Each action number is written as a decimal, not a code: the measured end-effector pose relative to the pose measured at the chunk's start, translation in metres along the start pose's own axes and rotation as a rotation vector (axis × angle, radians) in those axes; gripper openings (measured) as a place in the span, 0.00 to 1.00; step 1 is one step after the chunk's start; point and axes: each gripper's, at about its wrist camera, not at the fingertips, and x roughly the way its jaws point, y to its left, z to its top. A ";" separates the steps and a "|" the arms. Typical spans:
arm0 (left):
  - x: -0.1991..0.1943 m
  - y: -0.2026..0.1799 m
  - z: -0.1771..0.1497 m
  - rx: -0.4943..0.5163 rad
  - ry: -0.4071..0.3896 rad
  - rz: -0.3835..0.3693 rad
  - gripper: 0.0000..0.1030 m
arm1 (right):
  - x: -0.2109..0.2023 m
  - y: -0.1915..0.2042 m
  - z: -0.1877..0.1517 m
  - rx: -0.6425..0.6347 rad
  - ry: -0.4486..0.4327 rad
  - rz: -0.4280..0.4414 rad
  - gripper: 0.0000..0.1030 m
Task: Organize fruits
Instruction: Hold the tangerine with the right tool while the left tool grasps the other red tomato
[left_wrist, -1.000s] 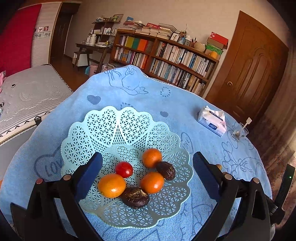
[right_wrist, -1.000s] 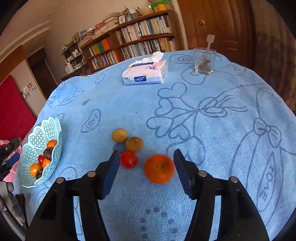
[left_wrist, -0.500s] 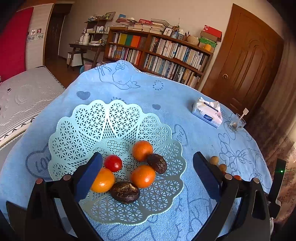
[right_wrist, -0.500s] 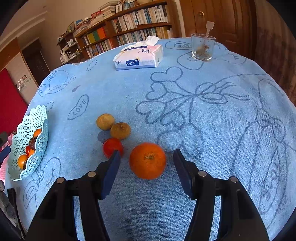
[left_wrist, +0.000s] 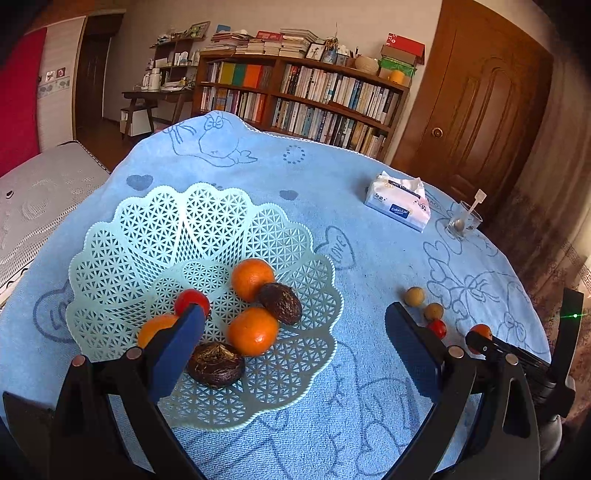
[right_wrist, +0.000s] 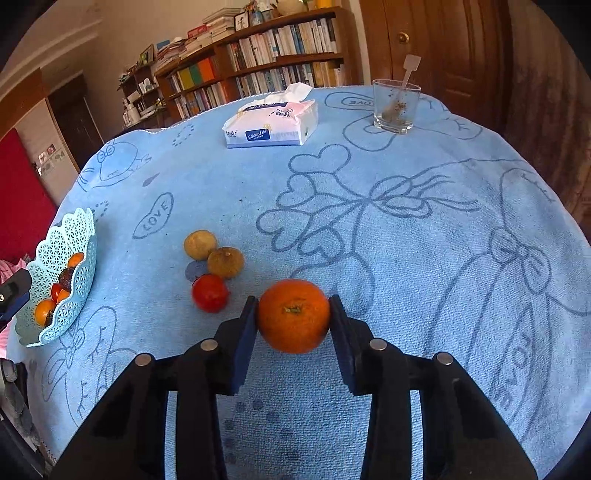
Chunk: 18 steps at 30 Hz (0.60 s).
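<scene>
1. Bookshelves and a wooden door stand behind a round table under a blue towel cloth (right_wrist: 424, 258) printed with hearts and bows; a tissue pack (right_wrist: 271, 123) and a glass (right_wrist: 396, 110) sit at its far side.

2. At the near edge, the right gripper (right_wrist: 293, 319) has its two blue pads against the sides of an orange (right_wrist: 293, 315), pinching it at its widest part. Whether the fruit is clear of the cloth cannot be told.

3. Just beside the orange lie a small red fruit (right_wrist: 209, 292) and two tan fruits (right_wrist: 212, 253), the three clustered close together.

4. Well apart to the left sits the pale green lattice basket (left_wrist: 155, 229), holding three oranges, a red fruit and two dark wrinkled fruits. The left gripper (left_wrist: 291, 339) hangs over its near rim with jaws spread wide, gripping nothing.

5. Doing this step well likely means a straight lift first, so the left pad does not knock the red fruit, with only enough squeeze to stop the round skin slipping.

6. The carry should end low over the bare lattice at the back of the basket, to stop the orange rolling out on release.
</scene>
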 end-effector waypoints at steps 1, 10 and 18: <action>0.001 -0.004 -0.001 0.009 0.003 -0.004 0.96 | -0.002 -0.004 0.000 0.004 -0.007 -0.007 0.38; 0.014 -0.058 -0.011 0.126 0.019 -0.049 0.96 | -0.009 -0.032 0.004 0.018 -0.047 -0.054 0.38; 0.035 -0.110 -0.022 0.242 0.054 -0.095 0.96 | -0.003 -0.040 0.001 0.042 -0.043 -0.024 0.38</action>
